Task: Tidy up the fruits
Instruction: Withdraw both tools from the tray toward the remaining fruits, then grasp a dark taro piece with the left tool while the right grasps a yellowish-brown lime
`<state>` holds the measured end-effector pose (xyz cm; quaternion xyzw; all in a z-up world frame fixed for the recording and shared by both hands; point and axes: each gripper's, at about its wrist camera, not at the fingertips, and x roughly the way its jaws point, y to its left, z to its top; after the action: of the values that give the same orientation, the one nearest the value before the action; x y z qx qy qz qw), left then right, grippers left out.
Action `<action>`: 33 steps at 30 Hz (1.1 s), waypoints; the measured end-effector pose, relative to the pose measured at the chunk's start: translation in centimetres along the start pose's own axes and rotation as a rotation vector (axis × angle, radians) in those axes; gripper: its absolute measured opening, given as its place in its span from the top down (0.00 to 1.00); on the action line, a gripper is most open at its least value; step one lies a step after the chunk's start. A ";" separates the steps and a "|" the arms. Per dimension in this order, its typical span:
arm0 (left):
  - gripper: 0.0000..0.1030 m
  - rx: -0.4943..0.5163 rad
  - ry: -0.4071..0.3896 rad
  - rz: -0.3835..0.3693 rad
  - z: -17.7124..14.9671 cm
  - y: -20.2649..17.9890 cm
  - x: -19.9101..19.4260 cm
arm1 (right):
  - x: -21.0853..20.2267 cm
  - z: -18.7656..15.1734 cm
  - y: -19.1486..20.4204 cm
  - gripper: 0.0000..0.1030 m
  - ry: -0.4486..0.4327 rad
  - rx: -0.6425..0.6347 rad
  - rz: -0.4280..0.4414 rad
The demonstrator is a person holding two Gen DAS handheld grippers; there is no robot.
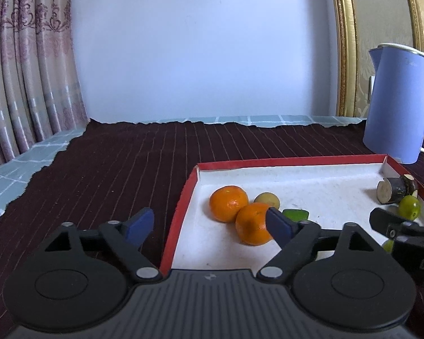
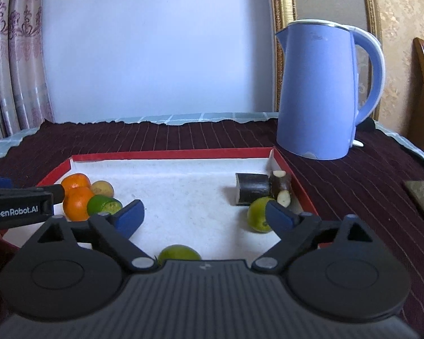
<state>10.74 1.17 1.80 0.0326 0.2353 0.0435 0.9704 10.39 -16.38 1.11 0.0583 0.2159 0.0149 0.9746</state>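
Note:
A red-rimmed tray point(image 1: 183, 197) point(image 2: 169, 153) with a white floor holds the fruit. At its left sit two oranges point(image 1: 229, 203) point(image 1: 251, 224) point(image 2: 76, 202), a small yellowish fruit point(image 1: 267, 199) point(image 2: 102, 188) and a cut green lime point(image 1: 295, 214) point(image 2: 103, 204). At its right lie dark sugarcane pieces point(image 1: 395, 189) point(image 2: 253, 188) and a green lime point(image 1: 408, 207) point(image 2: 257, 217). Another lime point(image 2: 179, 252) lies near the front edge. My left gripper point(image 1: 209, 226) is open and empty over the tray's left rim. My right gripper point(image 2: 203, 217) is open and empty over the tray's middle.
A blue electric kettle point(image 1: 398, 101) point(image 2: 322, 90) stands behind the tray's right corner. A dark red striped cloth point(image 1: 113, 169) point(image 2: 367, 183) covers the table. Curtains point(image 1: 28, 70) hang at the left. A flat dark object point(image 2: 422, 195) lies on the cloth at the right.

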 end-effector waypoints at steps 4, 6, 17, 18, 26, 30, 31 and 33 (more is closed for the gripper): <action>0.09 -0.008 0.000 -0.027 -0.4 0.4 -0.7 | -0.9 -0.3 -0.4 0.00 -0.024 0.052 0.035; 0.04 -0.011 -0.008 -0.039 -0.6 0.4 -1.1 | -1.2 -0.6 -0.4 0.00 -0.024 0.061 0.038; 0.01 -0.019 -0.035 -0.059 -1.8 0.5 -3.2 | -2.9 -1.2 0.6 0.00 -0.070 -0.011 -0.040; 0.01 -0.028 -0.034 -0.059 -2.0 0.6 -3.4 | -3.0 -1.2 0.3 0.00 -0.072 0.004 -0.017; 0.01 0.017 -0.020 -0.036 -3.6 -0.2 -4.3 | -4.0 -1.5 -0.2 0.00 -0.112 0.039 -0.035; 0.01 0.028 -0.017 -0.044 -4.1 -0.4 -4.6 | -3.8 -1.6 -0.4 0.00 -0.082 0.052 -0.023; 0.01 0.030 -0.011 -0.048 -4.1 -0.5 -4.7 | -3.9 -1.6 -0.5 0.00 -0.087 0.055 -0.028; 0.01 0.033 0.011 -0.062 -4.3 -0.5 -4.8 | -4.2 -1.7 -0.6 0.00 -0.103 0.063 -0.028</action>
<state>4.53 0.34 0.07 0.0409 0.2420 0.0095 0.9694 5.85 -17.05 1.23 0.0867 0.1666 -0.0085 0.9822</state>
